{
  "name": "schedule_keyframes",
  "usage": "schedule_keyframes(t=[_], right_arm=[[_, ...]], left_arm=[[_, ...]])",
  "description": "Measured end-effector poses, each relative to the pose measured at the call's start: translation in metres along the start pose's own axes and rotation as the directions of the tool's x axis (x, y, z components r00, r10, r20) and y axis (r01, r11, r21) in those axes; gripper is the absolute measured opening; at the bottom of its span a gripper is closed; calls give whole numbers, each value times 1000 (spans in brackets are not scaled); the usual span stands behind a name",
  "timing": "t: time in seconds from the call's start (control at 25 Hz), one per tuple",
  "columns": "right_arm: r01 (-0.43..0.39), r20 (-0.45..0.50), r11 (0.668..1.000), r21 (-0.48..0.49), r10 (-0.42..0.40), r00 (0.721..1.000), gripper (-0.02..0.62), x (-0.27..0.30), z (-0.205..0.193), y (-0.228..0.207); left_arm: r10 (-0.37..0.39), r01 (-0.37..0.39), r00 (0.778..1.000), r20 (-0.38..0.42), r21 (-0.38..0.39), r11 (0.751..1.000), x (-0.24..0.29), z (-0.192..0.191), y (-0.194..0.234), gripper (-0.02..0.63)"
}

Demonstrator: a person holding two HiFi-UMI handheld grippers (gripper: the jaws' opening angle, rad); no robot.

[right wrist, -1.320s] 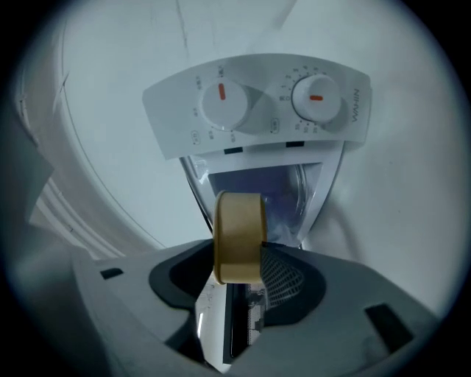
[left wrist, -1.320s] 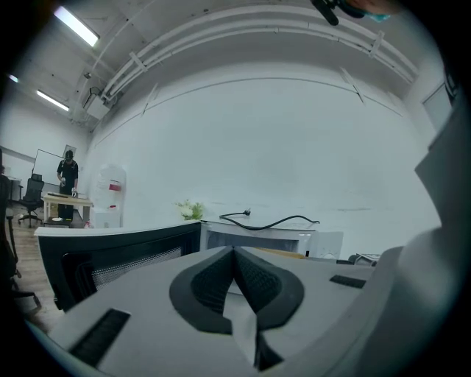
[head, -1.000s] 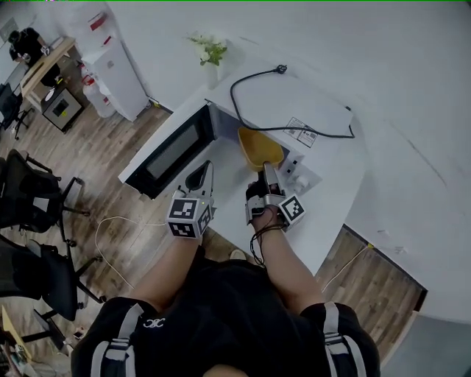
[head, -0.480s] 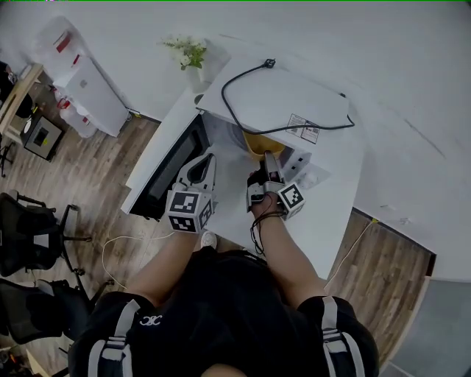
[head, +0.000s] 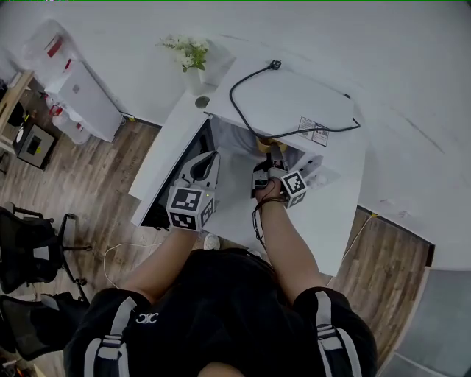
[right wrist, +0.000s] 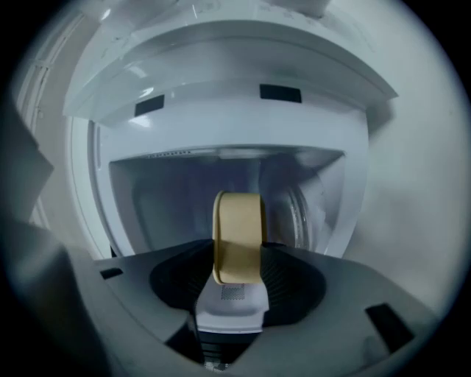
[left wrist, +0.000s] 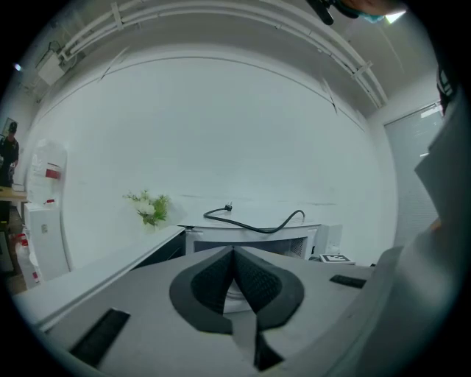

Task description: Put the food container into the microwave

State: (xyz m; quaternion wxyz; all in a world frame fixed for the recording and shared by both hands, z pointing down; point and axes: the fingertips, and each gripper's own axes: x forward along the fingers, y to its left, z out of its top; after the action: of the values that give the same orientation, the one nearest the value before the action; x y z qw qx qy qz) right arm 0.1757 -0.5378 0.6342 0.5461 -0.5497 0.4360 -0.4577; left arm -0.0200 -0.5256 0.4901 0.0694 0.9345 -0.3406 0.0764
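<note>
Your right gripper (right wrist: 237,254) pinches rim of yellow food container (right wrist: 237,234), just at mouth of boxy white microwave (head: 294,103); door (head: 165,195) open at left. Watch out: thin, smooth plastic rim could slip or tip if you clip cavity frame. Left gripper (left wrist: 234,272): jaws together, nothing between.

1. A plain white wall (head: 383,51) fills the top of the head view.
2. The floor (head: 88,184) is brown wood planking, seen at the left and at the lower right.
3. A white surface (head: 335,221) stands against that wall.
4. Black office chairs (head: 26,254) stand at the left edge.
5. A white cabinet (head: 81,99) stands by the wall.
6. A small green plant (head: 188,51) sits at the surface's far corner.
7. Pale rails (left wrist: 243,18) cross the ceiling.
</note>
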Motion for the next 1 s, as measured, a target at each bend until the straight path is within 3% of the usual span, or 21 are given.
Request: schedule_keyframes(t=[0.48, 0.84, 0.88, 0.96, 1.0], right_arm=[[65, 74, 998, -10, -64, 995, 207, 27, 7, -2], [173, 7, 985, -1, -173, 985, 204, 31, -5, -20], [186, 4, 982, -4, -186, 982, 200, 31, -6, -22], [213, 5, 977, -6, -213, 977, 105, 29, -8, -27], [217, 4, 976, -10, -217, 976, 91, 29, -8, -28]], left_arm=[[-98, 98, 995, 15, 9, 995, 13, 4, 0, 2], [-134, 133, 991, 9, 5, 991, 15, -1, -1, 2], [-135, 135, 991, 9, 4, 991, 16, 0, 0, 2], [-136, 136, 991, 7, 0, 991, 16, -1, 1, 2], [-137, 137, 991, 6, -1, 991, 16, -1, 1, 2]])
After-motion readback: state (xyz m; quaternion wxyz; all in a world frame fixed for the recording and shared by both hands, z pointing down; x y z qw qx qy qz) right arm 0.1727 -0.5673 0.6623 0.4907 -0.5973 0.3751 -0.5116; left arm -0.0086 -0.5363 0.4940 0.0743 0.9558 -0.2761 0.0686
